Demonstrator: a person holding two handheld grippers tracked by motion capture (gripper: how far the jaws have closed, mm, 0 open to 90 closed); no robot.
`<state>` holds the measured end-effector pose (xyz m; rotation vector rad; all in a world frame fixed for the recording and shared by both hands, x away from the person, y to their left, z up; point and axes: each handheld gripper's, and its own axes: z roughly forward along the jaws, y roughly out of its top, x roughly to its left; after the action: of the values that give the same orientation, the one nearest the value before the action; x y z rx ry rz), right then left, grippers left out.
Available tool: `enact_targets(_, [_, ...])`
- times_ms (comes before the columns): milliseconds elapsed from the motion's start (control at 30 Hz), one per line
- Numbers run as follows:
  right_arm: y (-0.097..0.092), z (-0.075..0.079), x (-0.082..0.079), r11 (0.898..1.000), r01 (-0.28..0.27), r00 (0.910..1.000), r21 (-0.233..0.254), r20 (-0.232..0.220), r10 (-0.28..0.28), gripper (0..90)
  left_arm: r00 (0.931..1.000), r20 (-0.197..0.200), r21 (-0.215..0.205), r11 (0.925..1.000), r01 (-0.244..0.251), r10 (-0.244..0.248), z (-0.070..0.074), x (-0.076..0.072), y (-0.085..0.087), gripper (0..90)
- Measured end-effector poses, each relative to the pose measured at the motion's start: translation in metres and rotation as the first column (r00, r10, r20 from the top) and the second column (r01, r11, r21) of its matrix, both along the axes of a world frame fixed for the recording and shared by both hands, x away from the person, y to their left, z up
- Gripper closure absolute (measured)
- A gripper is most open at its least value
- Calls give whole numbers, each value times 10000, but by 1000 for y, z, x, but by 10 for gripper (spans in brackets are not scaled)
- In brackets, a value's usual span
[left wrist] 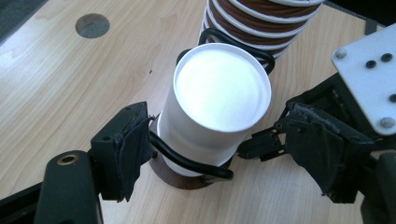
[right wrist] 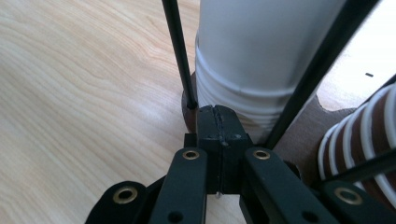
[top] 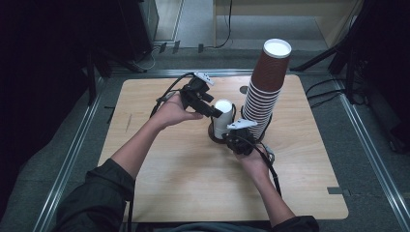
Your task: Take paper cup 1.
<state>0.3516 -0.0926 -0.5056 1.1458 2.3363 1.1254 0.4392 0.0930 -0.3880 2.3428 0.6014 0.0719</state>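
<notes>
White cups (left wrist: 215, 105) stacked upside down inside a black wire holder (left wrist: 189, 161) on a brown base, mid-bench (top: 159, 164), just beside the tall brown cup stack (top: 265, 84). Left gripper (left wrist: 219, 154) hovering at the white stack with jaws released, one pad (left wrist: 133, 149) touching the wire ring, the other clear. Right gripper (right wrist: 219, 128) low at the holder's foot, jaws clenched on nothing visible, likely bracing it. Best to clear the wire, centre both pads on the top cup's wall, squeeze lightly, lift straight up.
</notes>
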Motion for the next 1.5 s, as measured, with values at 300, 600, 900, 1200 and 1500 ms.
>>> enact_targets(300, [3, 0, 5, 9999, 118, 9999, 0, -32, -118, 885, 9998, -93, 94, 9998, 157, -157, -8, 5, -9, 222])
enact_targets(600, [2, -1, 6, 9998, 109, 9999, 136, -58, -108, 881, 9995, 132, 297, 9992, 270, -274, -13, 6, -15, 251])
enact_targets(900, [2, -1, 6, 9999, 88, 9999, 141, -80, -87, 877, 9982, 511, 499, 9984, 280, -306, -14, 4, -22, 332])
enact_targets(1200, [2, -1, 7, 9998, 102, 9999, 179, -110, -100, 877, 9977, 652, 215, 9996, 184, -198, -8, 4, -19, 345])
enact_targets(1500, [2, 1, 8, 9999, -7, 9999, 114, -134, 9, 870, 9983, 564, 57, 9999, 161, -164, 8, 3, -15, 347])
